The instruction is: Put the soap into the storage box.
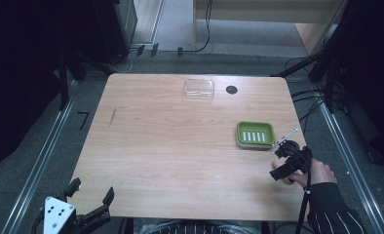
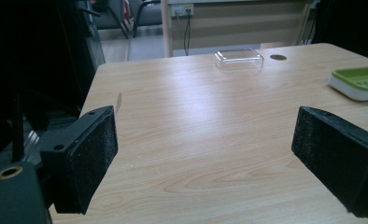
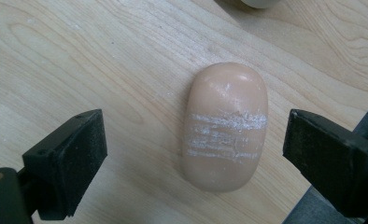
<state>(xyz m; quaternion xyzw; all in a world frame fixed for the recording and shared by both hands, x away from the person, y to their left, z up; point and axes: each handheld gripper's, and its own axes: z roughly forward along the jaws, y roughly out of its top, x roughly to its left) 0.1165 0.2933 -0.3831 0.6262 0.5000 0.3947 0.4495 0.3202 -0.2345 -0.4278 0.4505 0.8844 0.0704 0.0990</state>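
Observation:
A peach-coloured bar of soap (image 3: 226, 126) with white scuff lines lies flat on the wooden table. My right gripper (image 3: 194, 156) hangs over it, open, one black pad on each side and neither touching. In the high view that right gripper (image 1: 283, 163) is near the table's right edge, just in front of a green soap dish (image 1: 255, 134) with a slotted bottom. My left gripper (image 1: 91, 192) stands open at the front left corner with nothing between its pads (image 2: 98, 158). The green soap dish (image 2: 359, 82) lies far right in the left gripper view.
A clear plastic lid or box (image 1: 199, 88) lies at the back of the table (image 1: 170, 146), with a round cable hole (image 1: 231, 89) beside it. Dark stands and cables ring the table. A sleeved arm (image 1: 331, 204) comes in at the bottom right.

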